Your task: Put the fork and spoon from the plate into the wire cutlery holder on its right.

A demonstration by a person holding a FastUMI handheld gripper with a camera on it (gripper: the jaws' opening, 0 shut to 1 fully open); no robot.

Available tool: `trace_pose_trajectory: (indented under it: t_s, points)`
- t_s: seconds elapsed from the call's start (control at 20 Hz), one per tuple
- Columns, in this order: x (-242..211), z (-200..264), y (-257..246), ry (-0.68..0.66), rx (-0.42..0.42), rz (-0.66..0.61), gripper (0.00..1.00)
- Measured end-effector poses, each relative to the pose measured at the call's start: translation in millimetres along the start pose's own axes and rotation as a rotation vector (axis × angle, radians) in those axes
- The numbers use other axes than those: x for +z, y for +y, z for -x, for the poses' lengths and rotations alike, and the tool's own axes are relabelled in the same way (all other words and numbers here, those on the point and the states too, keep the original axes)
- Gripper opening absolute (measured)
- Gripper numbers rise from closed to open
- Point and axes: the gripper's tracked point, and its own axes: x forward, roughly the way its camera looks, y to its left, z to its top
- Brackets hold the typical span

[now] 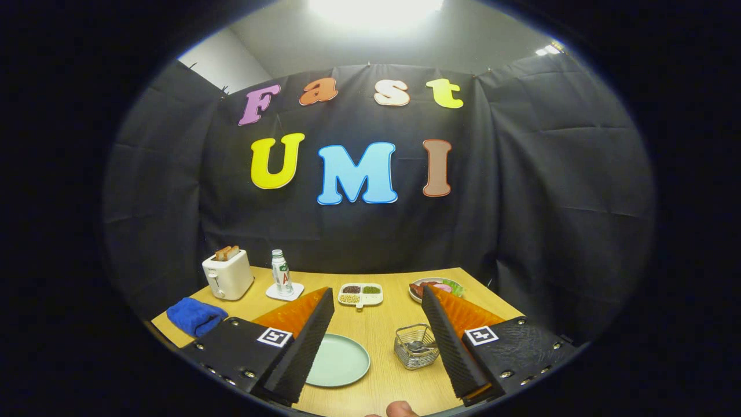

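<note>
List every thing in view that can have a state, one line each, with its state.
gripper: fingers open, holding nothing
plate: bare, between the fingers
wire cutlery holder: upright, metal cutlery inside
toaster: toast standing up out of its slots
bottle: upright on a coaster, capped
blue cloth: bunched up
divided tray: compartments filled
food plate: loaded

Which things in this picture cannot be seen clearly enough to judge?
- Round pale green plate, gripper view: its near-left part is hidden behind one finger of the open gripper.
- Wire cutlery holder: its contents are too small to identify.
- Food on the far plate: partly hidden by the other finger.
</note>
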Motion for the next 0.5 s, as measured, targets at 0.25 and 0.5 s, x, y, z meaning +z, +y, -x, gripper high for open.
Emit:
trace_pose_trajectory:
  t_s: [0.25, 0.5]
  points:
    - [-3, 2, 5, -0.045, 0.0, 0.009, 0.93]
    - [-10, -5, 35, -0.093, 0.07, -0.017, 0.93]
